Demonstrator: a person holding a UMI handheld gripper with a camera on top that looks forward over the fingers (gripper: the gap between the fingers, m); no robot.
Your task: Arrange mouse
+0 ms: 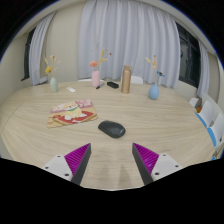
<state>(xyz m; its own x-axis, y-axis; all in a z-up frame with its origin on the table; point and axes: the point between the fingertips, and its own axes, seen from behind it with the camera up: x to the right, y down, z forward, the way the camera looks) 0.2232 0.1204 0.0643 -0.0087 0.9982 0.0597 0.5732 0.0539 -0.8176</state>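
Note:
A dark grey mouse (111, 129) lies on the round wooden table (150, 125), just ahead of my fingers and a little left of the midline between them. My gripper (113, 160) is open and empty, its two purple pads (78, 157) spread wide above the table's near part. Nothing stands between the fingers.
A red and white mat with papers (71, 112) lies left of the mouse. At the far side stand a blue vase (53, 82), a pink vase (96, 78), a brown bottle (126, 79), a small dark object (112, 85) and a blue vase (154, 90). A chair (208, 118) is at the right.

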